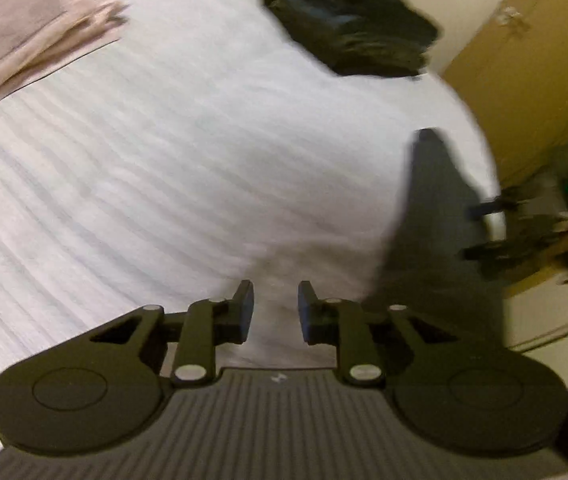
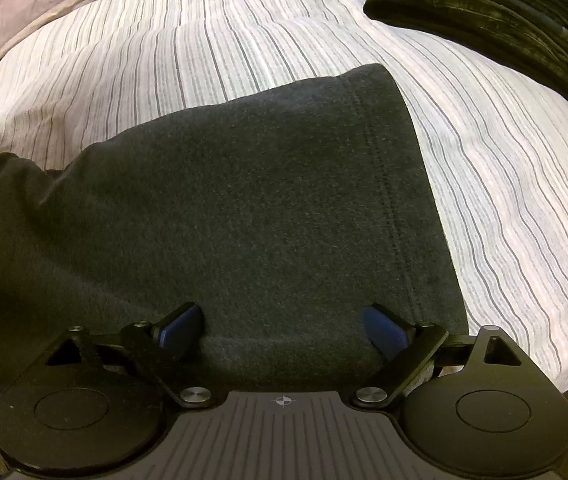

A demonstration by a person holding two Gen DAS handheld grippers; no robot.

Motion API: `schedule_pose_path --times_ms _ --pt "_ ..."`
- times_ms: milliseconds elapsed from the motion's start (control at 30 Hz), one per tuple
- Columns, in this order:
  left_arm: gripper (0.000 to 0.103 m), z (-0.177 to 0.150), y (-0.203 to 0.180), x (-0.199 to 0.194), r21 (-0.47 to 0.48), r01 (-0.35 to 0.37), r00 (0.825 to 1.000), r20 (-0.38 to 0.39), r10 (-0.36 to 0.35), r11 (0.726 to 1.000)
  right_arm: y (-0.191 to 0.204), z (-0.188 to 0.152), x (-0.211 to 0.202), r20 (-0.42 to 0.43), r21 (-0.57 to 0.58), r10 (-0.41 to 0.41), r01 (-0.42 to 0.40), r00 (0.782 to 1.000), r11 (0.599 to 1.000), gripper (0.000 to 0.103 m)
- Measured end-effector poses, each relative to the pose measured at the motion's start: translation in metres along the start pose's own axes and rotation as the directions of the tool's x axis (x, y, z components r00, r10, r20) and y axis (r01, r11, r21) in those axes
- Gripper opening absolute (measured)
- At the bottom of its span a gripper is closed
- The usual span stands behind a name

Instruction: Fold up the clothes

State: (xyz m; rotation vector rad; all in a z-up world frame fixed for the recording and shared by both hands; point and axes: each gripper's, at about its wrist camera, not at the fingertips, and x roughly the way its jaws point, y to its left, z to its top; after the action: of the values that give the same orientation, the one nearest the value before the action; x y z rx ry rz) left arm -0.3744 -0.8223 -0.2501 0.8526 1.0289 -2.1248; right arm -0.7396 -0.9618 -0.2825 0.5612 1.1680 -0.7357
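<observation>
A dark grey garment (image 2: pixel 244 200) lies flat on the striped bed sheet (image 2: pixel 503 208), its stitched hem toward the right. My right gripper (image 2: pixel 285 330) hangs over the garment's near edge, open wide; the blue pads (image 2: pixel 182 330) stand either side of the cloth without pinching it. In the blurred left wrist view my left gripper (image 1: pixel 276 312) is over bare sheet (image 1: pixel 164 184), its jaws close together with a narrow gap and nothing between them. That view shows the grey garment (image 1: pixel 431 220) to the right and the right gripper (image 1: pixel 477 232) beyond it.
A stack of folded dark clothes (image 2: pixel 503 20) sits at the sheet's far right corner, also in the left wrist view (image 1: pixel 347 20). A pink blanket (image 2: pixel 36 16) lies at the far left. A brown cabinet (image 1: pixel 531 80) stands past the bed's edge.
</observation>
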Motion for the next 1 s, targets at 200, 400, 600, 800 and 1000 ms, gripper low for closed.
schedule_pose_path --times_ms 200,400,600,800,1000 --pt "0.019 -0.021 -0.048 0.024 0.061 0.123 0.989 -0.091 -0.117 0.991 0.000 -0.013 -0.010 0.028 0.013 0.001 -0.001 1.000 1.000 0.093" --pt "0.004 -0.044 -0.032 0.035 0.077 -0.017 0.984 -0.175 0.031 0.997 -0.006 -0.028 -0.026 0.037 0.066 -0.011 0.009 0.999 0.998 0.093" --pt "0.017 -0.025 -0.050 0.000 0.093 -0.077 0.989 -0.119 0.088 0.993 -0.022 -0.030 -0.057 0.112 0.140 -0.028 0.012 0.993 0.990 0.091" --pt "0.017 -0.037 -0.087 0.040 0.103 -0.032 0.978 -0.201 0.052 0.994 -0.052 -0.059 -0.057 0.113 0.247 -0.025 -0.004 0.993 0.969 0.090" --pt "0.018 -0.048 -0.095 0.055 0.090 -0.147 0.962 -0.220 0.164 0.985 -0.035 -0.062 -0.084 0.197 0.267 -0.030 -0.024 0.980 0.963 0.091"
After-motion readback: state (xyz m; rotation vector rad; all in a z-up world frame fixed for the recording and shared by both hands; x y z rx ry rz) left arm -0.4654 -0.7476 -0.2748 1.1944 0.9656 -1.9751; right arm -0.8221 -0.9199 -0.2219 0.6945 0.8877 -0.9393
